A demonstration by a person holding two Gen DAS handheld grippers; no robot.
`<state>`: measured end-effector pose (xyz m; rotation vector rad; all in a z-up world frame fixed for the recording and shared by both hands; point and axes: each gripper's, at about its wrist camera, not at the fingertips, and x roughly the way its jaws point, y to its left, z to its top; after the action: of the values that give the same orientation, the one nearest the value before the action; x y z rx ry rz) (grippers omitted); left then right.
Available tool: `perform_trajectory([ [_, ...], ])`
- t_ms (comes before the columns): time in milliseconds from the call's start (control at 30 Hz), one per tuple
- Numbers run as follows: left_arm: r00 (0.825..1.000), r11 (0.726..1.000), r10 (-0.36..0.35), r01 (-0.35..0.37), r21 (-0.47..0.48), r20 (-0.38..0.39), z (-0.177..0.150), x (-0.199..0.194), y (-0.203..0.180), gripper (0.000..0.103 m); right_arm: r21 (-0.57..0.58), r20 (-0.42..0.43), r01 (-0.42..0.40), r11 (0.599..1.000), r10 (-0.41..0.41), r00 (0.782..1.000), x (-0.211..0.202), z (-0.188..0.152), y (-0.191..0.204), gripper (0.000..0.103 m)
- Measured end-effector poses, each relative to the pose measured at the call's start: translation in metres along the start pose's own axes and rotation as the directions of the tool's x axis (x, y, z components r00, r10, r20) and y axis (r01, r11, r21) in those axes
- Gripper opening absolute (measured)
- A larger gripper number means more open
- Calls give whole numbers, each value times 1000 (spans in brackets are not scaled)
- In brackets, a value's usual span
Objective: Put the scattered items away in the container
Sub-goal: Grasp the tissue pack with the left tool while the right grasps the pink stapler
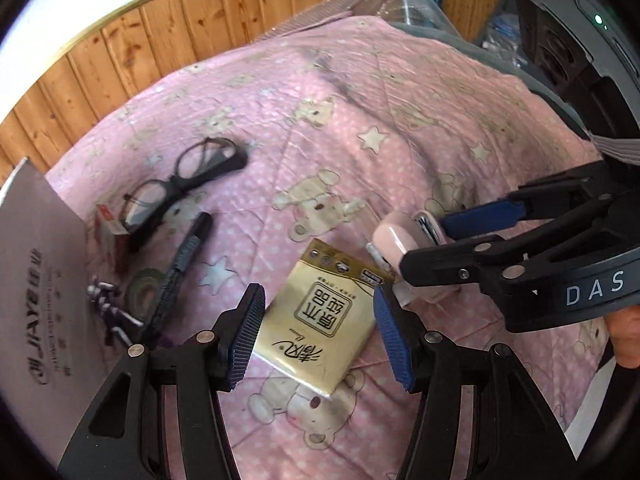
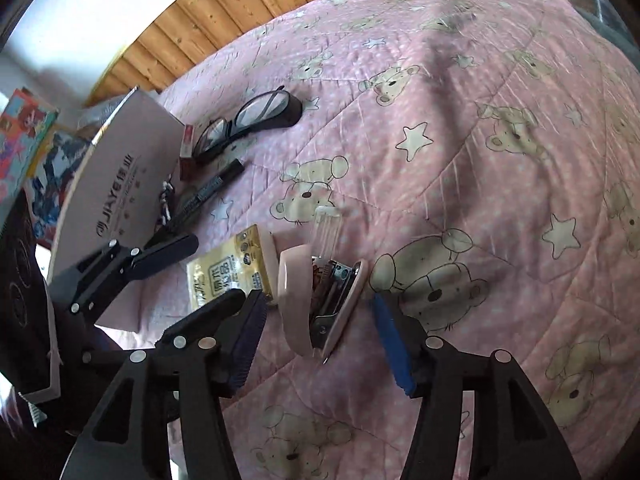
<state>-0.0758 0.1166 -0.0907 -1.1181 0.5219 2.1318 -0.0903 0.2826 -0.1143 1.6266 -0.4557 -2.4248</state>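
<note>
Tissue pack (image 1: 320, 316), gold, lies on the quilt (image 1: 400, 128) right of the container (image 1: 36, 272), between the left gripper (image 1: 320, 336)'s wide-open fingers. Right gripper (image 2: 318, 336), open, straddles the pink stapler (image 2: 316, 300) beside it. Next: close both, then carry them over.

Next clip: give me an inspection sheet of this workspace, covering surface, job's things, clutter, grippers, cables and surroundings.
Surface: pink bear-print quilt, wrinkled.
Job's things: gold tissue pack lying flat; pink stapler beside it; black glasses partly on a small red box; black pen; tape roll; striped hair tie; cardboard box at the left edge.
Clutter: nothing seen.
Grippers: left hand-held gripper open, straddling the tissue pack; right hand-held gripper open, around the stapler, pads clear.
Cables: nothing seen.
Surroundings: wood-panelled wall; colourful boxes beyond the quilt.
</note>
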Motion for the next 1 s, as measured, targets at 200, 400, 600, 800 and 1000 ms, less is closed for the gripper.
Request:
perform_trajectory([
  [200, 998, 994, -66, 66, -83, -1, -2, 11, 5, 67, -1, -7, 15, 1000, -15, 1000, 9, 3, -6, 54],
  [400, 997, 991, 21, -30, -132, -72, -17, 16, 7, 65, 43, 72, 49, 998, -52, 996, -9, 12, -17, 51],
  [600, 999, 985, 7, -14, -173, -44, -6, 16, 1, 65, 34, 114, 130, 991, -133, 984, -13, 12, -18, 66],
  [800, 998, 961, -25, 9, -277, -56, -1, 24, 12, 63, 83, 166, 181, 980, -193, 967, -28, 11, -27, 63],
  [1000, 999, 956, 17, -28, -293, -39, 1, 27, 7, 60, 3, 128, 220, 976, -218, 967, -2, 15, -12, 53],
])
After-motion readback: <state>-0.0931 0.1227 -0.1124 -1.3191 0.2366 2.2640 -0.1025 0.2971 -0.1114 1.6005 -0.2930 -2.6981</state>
